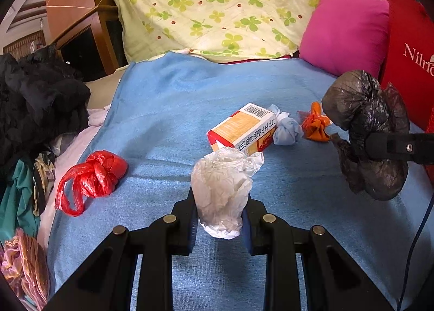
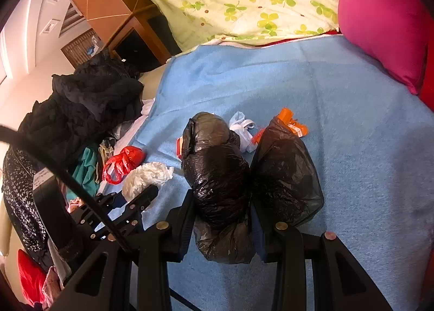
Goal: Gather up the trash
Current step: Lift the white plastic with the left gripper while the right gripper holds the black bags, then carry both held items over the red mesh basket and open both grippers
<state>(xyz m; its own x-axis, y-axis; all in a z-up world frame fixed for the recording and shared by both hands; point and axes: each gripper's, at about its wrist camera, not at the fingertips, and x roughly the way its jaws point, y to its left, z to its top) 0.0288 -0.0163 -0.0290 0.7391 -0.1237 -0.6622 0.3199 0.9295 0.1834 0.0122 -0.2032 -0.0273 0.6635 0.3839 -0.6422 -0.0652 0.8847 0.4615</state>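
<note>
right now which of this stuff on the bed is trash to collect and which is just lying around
Trash:
white bag, in left tongs
black bag, in right tongs
red bag
carton
blue wad
orange wad

Lying about:
blue blanket
pink pillow
dark clothes

Box (image 1: 242,128) behind tissue wad (image 1: 222,191)

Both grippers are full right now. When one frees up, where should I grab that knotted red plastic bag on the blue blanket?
Go for the knotted red plastic bag's bunched body, from above. It is a compact lump the fingers could likely straddle. Its loose handle loops lie flat on the blue blanket, probably harder to pinch without catching fabric.
</note>
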